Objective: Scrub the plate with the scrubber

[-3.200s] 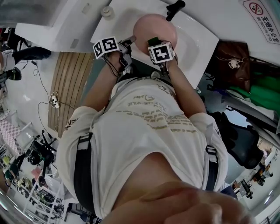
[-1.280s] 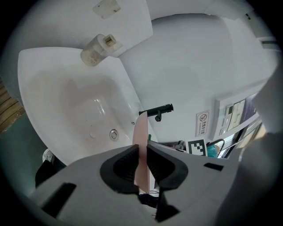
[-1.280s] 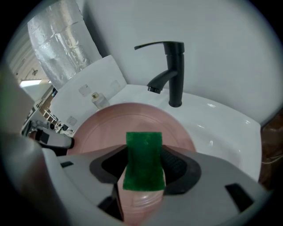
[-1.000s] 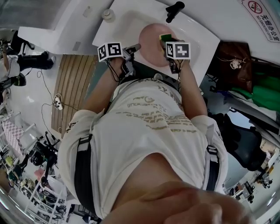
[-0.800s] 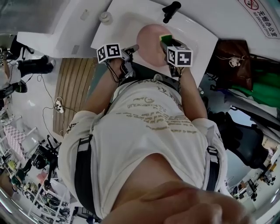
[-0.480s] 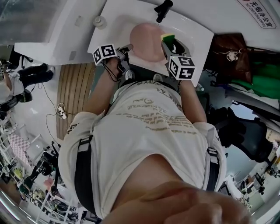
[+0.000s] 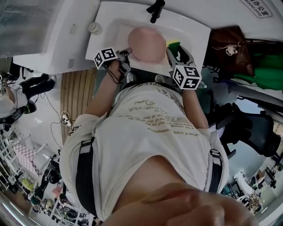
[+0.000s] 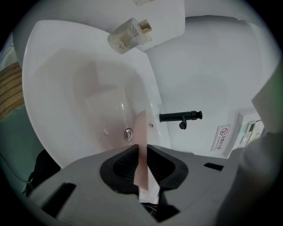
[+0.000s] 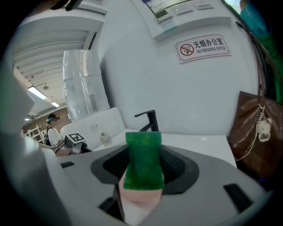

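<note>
In the head view a round pink plate (image 7: pixel 147 43) hangs over the white sink (image 7: pixel 114 26). My left gripper (image 7: pixel 126 54) is shut on its left rim. The left gripper view shows the plate (image 8: pixel 142 154) edge-on, pinched between the dark pads of the left gripper (image 8: pixel 141 152). My right gripper (image 7: pixel 178 49) is shut on a green and yellow scrubber (image 7: pixel 173 44), which sits just off the plate's right edge. In the right gripper view the scrubber (image 9: pixel 143 161) stands up between the jaws of the right gripper (image 9: pixel 143 167), pointing at the wall, and the plate is out of sight.
A black faucet (image 7: pixel 154 9) rises at the back of the sink, and a clear soap bottle (image 7: pixel 93 27) stands on its left corner. The drain (image 8: pixel 128 133) lies in the basin. A brown bag (image 9: pixel 256 132) hangs right of the sink, under a no-smoking sign (image 9: pixel 202 46).
My right gripper has carried the scrubber rightward off the plate's face to beside its right rim. The left gripper has kept its hold on the plate.
</note>
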Action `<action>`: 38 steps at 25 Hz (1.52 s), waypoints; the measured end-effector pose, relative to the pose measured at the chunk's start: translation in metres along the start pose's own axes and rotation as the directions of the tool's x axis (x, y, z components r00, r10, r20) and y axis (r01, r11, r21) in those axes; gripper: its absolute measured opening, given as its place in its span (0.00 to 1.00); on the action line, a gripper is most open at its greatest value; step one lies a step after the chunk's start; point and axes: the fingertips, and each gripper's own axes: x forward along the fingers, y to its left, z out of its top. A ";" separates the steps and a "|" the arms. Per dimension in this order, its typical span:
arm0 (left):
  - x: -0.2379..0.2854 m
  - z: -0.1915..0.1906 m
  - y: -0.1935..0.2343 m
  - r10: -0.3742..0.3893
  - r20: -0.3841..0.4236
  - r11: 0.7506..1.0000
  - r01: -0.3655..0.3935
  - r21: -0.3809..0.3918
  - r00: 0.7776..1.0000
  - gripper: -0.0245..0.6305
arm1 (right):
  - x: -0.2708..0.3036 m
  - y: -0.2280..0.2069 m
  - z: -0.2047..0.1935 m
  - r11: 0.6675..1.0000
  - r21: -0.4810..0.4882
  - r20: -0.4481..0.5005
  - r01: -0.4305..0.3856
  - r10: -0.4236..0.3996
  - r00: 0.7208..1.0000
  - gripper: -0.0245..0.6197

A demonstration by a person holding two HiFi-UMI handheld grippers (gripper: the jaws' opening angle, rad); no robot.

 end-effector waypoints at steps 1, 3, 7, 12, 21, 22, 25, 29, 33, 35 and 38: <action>0.001 0.000 0.000 0.003 -0.001 1.000 -0.003 -0.002 1.000 0.14 | -0.001 -0.001 -0.002 1.000 0.004 -0.002 0.001 -0.001 1.000 0.38; 0.004 0.000 0.002 0.006 0.000 1.000 -0.006 -0.010 1.000 0.14 | -0.003 -0.001 -0.007 1.000 0.009 -0.009 0.003 -0.003 1.000 0.38; 0.010 -0.002 0.007 0.014 -0.006 0.999 -0.015 -0.036 1.000 0.14 | -0.006 -0.005 -0.007 1.000 0.011 -0.001 0.017 -0.017 1.000 0.38; 0.015 -0.007 0.012 0.034 -0.017 0.995 -0.035 -0.099 0.999 0.15 | -0.010 -0.013 0.000 0.999 0.010 0.025 0.037 -0.037 0.999 0.38; 0.012 -0.010 0.026 0.059 -0.012 0.977 -0.060 -0.204 0.998 0.16 | -0.006 -0.012 0.007 1.000 0.011 0.037 0.029 -0.029 0.999 0.38; 0.012 -0.010 0.024 0.047 -0.010 0.978 -0.048 -0.202 0.999 0.18 | -0.005 -0.012 0.009 1.000 0.010 0.040 0.027 -0.027 0.999 0.38; 0.010 -0.009 0.019 0.042 -0.005 0.984 -0.043 -0.175 0.999 0.19 | -0.003 -0.010 0.013 1.000 0.010 0.047 0.020 -0.020 0.999 0.38; 0.002 -0.001 0.019 0.080 0.021 0.993 -0.078 -0.088 0.997 0.19 | 0.003 -0.004 0.017 1.000 0.010 0.055 0.006 -0.006 0.998 0.38; -0.008 0.003 0.013 0.061 0.047 0.996 -0.058 -0.070 0.997 0.18 | 0.005 0.001 0.024 1.000 0.006 0.067 -0.006 0.006 0.998 0.38; -0.015 0.009 0.011 0.082 0.082 0.996 -0.080 -0.024 0.993 0.13 | 0.005 0.003 0.029 1.000 0.005 0.078 -0.011 0.010 0.997 0.38; -0.026 0.022 0.000 0.117 0.156 0.984 -0.136 0.113 0.981 0.09 | 0.005 0.003 0.038 1.000 0.006 0.096 -0.014 0.014 0.995 0.38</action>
